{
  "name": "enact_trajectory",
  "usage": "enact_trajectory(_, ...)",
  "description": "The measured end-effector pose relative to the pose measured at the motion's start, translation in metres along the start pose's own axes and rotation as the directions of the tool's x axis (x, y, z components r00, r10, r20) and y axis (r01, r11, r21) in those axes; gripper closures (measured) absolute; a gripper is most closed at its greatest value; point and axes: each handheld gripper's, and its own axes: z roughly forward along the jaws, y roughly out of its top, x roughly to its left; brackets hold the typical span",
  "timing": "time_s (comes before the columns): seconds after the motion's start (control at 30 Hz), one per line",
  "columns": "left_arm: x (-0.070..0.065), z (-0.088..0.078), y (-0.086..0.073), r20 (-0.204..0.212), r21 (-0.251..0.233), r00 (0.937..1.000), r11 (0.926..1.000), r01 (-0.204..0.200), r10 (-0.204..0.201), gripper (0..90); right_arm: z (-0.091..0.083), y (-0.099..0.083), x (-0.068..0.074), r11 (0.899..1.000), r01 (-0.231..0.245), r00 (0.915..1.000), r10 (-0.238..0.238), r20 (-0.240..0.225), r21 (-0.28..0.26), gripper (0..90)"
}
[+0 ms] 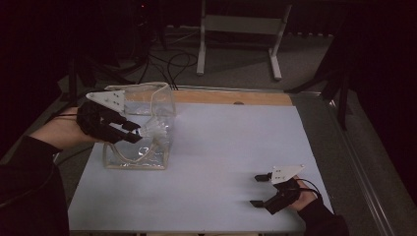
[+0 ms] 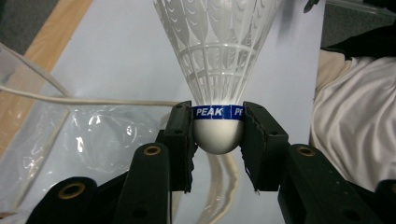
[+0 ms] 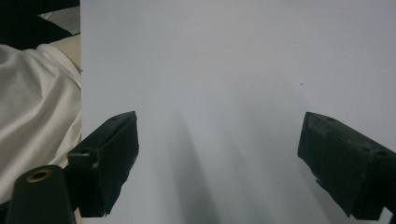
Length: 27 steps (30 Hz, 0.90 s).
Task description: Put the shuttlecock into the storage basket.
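Between the two black jaws of the left gripper (image 2: 217,135) sits a white shuttlecock (image 2: 217,60), clamped by its rounded cork base. A blue band printed with the word PEAK runs around the top of that base, level with the jaw tips. The netted white skirt flares away from the gripper, pointing out over the pale blue table top (image 2: 116,51).

From the high view, the left gripper (image 1: 135,133) is held at the left side of the table, above and against a clear plastic bag (image 1: 142,128) that stands upright there. The shuttlecock (image 1: 156,129) shows as a pale shape at the jaw tips, at the bag's open top; whether it is inside the mouth or just over it cannot be told. The bag has a whitish cord handle (image 2: 93,100) along its rim, and its crinkled clear film lies below the jaws in the left gripper view. A hand and dark sleeve come in from the left edge behind the gripper.

Well apart, near the front right corner of the table, the right gripper (image 1: 259,191) rests low over the surface with its jaws spread wide and nothing between them. In the right gripper view, bare table top (image 3: 224,70) lies between the two jaws, and white cloth (image 3: 32,107) fills the left edge.

Beyond the table's far wooden edge (image 1: 231,97), a white metal frame (image 1: 241,29) stands on the grey floor among dark cables.
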Motion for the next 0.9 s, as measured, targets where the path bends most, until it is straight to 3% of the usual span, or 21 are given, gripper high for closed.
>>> enact_trajectory(0.4, 0.016, -0.004, -0.020, -0.025, -0.002, 0.9984, 0.9987, 0.051, -0.051, 66.7, -0.001, 0.000, 0.000, 1.000, -0.005, 1.0000, 0.005, -0.003, 0.000, 12.5)
enact_trajectory(0.9, 0.025, 0.007, -0.036, -0.034, 0.030, 0.9970, 0.9971, 0.070, -0.069, 66.7, -0.001, -0.001, 0.000, 1.000, -0.009, 0.9999, 0.009, -0.006, 0.003, 12.5)
